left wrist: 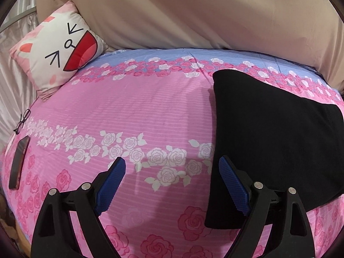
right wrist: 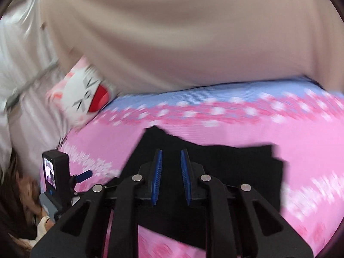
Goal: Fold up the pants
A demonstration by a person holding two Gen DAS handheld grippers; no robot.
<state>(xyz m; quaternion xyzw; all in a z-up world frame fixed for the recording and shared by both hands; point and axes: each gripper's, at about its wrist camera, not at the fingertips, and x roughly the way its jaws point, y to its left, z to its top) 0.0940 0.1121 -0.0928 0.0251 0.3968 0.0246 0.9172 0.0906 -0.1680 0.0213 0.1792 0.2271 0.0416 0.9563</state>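
step: mid-fold, black pants (left wrist: 268, 142) lie folded flat on the pink floral bed (left wrist: 137, 107) | left gripper (left wrist: 172, 169) wide, empty, beside the pants' near-left edge | right gripper (right wrist: 171, 167) narrow gap over the pants, blurred, no cloth visibly pinched | next: you pinch an edge, fold across.

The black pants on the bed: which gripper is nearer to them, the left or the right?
Right. The right gripper is directly over the black pants, its jaws nearly closed with nothing visible between them. The left gripper stands wide open beside their left edge, mostly over the pink bedsheet.
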